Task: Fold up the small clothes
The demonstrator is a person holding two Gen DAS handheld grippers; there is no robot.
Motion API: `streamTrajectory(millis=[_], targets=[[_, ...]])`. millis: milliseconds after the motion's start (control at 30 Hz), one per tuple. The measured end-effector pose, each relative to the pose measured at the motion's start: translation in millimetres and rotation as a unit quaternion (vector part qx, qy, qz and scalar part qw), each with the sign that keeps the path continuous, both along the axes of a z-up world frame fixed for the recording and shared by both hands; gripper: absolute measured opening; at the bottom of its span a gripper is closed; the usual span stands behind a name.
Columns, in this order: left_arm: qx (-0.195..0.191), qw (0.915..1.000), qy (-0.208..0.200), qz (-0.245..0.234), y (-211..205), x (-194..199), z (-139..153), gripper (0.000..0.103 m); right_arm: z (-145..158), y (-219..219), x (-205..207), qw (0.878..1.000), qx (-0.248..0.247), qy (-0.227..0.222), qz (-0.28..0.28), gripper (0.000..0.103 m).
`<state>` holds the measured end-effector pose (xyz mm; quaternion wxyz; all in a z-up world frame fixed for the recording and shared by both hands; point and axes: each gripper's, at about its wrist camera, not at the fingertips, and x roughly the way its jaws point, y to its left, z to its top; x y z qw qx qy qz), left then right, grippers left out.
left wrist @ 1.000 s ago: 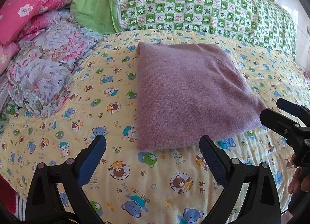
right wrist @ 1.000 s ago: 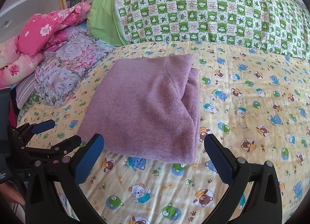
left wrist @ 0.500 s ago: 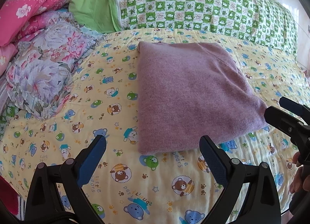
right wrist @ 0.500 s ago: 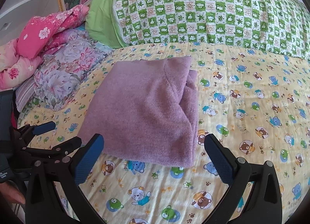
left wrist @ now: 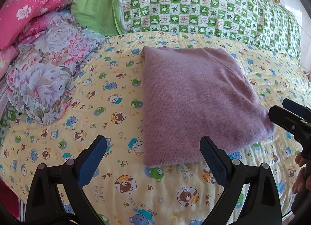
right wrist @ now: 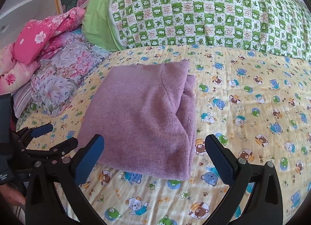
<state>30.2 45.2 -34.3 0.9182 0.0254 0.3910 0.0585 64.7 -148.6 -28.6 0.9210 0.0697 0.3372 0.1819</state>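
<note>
Sweater: the purple knit sweater (left wrist: pixel 194 100) lies folded into a neat rectangle on the bed, flat, about mid-scene; from the right wrist view (right wrist: pixel 143 116) the layered folded edges show along its right side.
Bed: a yellow sheet (left wrist: pixel 116 123) printed with little cartoon bears carries the sweater; the cloth around it is bare.
Left claw: the left claw (left wrist: pixel 153 158) hangs at the near edge of the sweater, spread wide, nothing between its blue pads (left wrist: pixel 91 162). Its right finger sits over the sweater's near edge, its left finger over bare sheet. It is not gripping anything.
Right claw: the right claw (right wrist: pixel 155 158) is also spread wide and empty, hovering at the sweater's near right corner, left finger over the knit, right finger over sheet.
Cross views: each claw shows in the other's camera, the left one at far left (right wrist: pixel 50 137), the right one at far right (left wrist: pixel 287 114), both just beside the sweater.
Far side: a green checked pillow (left wrist: pixel 204 9) runs along the far edge.
Left side: floral bedding (left wrist: pixel 46 73) and a pink flowered quilt (left wrist: pixel 29 14) are heaped well apart from the sweater.
</note>
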Motion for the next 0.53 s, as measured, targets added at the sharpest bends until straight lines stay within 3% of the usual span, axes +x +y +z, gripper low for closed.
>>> streamTrajectory(millis=[533], targets=[[-0.009,0.9999,0.001,0.008,5.4,9.7,3.2,0.097,2.0,2.9,10.3,1.0,-0.001,0.003,0.0,0.103]])
